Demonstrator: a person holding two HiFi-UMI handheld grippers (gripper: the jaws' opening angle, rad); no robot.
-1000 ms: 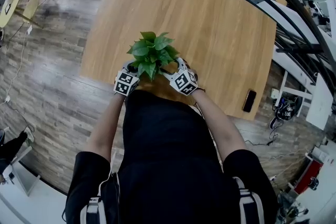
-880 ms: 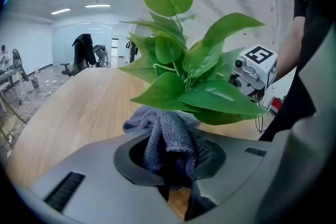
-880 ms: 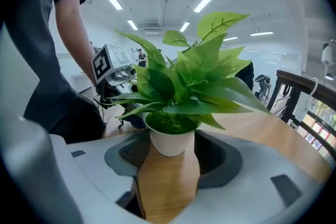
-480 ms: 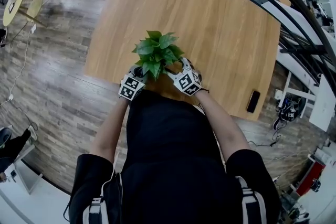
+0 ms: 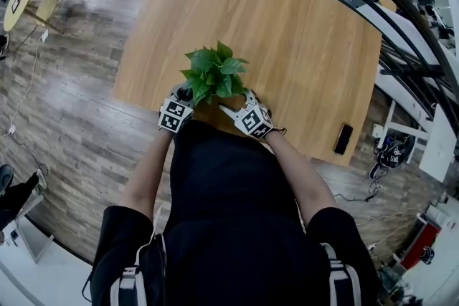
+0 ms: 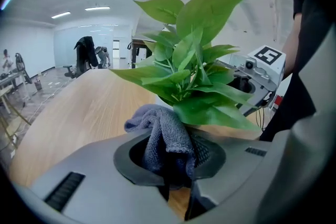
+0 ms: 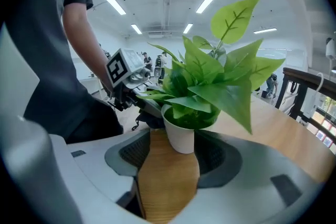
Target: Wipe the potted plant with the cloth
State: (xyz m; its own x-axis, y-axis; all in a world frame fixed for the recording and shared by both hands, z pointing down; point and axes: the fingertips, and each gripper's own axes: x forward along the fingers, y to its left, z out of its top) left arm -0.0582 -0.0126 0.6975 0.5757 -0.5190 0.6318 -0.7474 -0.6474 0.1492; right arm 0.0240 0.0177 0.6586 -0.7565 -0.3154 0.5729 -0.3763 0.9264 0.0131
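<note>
Your left gripper (image 6: 170, 157) is pinching a grey cloth (image 6: 160, 134) beside the leafy plant (image 6: 194, 76) while your right gripper (image 7: 169, 157) is sitting open around its white pot (image 7: 179, 131).

Left gripper (image 6: 170, 165): jaws closed on a bunched grey-blue terry cloth (image 6: 160, 134). The cloth's upper fold sits just under the lowest leaves of the green broad-leaved potted plant (image 6: 191, 73), at 12 o'clock. Pale wooden tabletop (image 6: 79, 113) stretches toward 10 o'clock. Right gripper (image 6: 260, 71), with its black-and-white marker cube, shows beyond the plant at 2 o'clock.
</note>
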